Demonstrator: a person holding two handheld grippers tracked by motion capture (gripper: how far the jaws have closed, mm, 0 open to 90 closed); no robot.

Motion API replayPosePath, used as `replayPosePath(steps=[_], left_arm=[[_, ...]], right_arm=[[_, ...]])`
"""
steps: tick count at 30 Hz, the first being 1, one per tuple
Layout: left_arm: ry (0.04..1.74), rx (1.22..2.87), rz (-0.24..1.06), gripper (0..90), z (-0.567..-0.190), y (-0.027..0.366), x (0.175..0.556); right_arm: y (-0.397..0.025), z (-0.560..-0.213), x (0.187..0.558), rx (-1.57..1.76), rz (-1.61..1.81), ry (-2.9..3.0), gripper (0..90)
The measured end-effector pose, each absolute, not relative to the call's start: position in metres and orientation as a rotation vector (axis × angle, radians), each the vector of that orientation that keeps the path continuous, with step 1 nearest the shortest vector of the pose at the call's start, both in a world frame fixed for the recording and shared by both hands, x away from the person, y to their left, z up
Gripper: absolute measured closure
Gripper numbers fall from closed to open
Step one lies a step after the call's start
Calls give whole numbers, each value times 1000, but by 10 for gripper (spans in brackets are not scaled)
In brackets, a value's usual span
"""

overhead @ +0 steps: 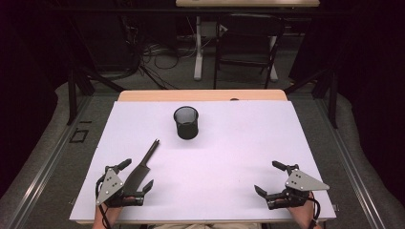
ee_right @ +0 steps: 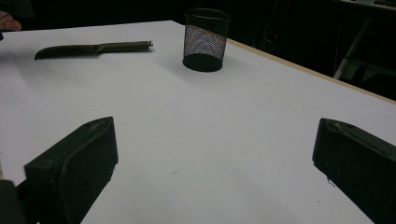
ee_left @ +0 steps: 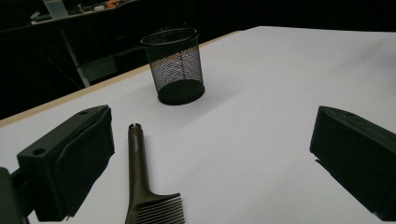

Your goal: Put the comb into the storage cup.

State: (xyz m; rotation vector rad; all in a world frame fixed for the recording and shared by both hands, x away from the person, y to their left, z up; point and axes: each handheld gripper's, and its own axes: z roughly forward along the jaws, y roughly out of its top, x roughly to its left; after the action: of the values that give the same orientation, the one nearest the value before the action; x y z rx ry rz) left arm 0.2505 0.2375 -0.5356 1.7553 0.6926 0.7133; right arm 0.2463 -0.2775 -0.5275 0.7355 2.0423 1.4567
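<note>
Your left hand-held gripper (overhead: 138, 175) is released, its jaws straddling the comb (overhead: 141, 168) lying near the cup (overhead: 186, 122). Your right hand-held gripper (overhead: 270, 178) is released too, farther from the cup.

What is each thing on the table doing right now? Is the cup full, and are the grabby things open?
Cup: upright, looks empty.
Comb: lying flat on the table, handle pointing toward the cup, not gripped.
Left gripper: open, jaws either side of the comb.
Right gripper: open, holding nothing.
</note>
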Motion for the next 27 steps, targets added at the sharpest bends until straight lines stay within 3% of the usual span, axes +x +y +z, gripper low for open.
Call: replayPosePath(steps=[27], left_arm=[[745, 1827, 667, 1, -532, 223, 267]], right_arm=[[-277, -529, 248, 748, 1443, 2052, 0]])
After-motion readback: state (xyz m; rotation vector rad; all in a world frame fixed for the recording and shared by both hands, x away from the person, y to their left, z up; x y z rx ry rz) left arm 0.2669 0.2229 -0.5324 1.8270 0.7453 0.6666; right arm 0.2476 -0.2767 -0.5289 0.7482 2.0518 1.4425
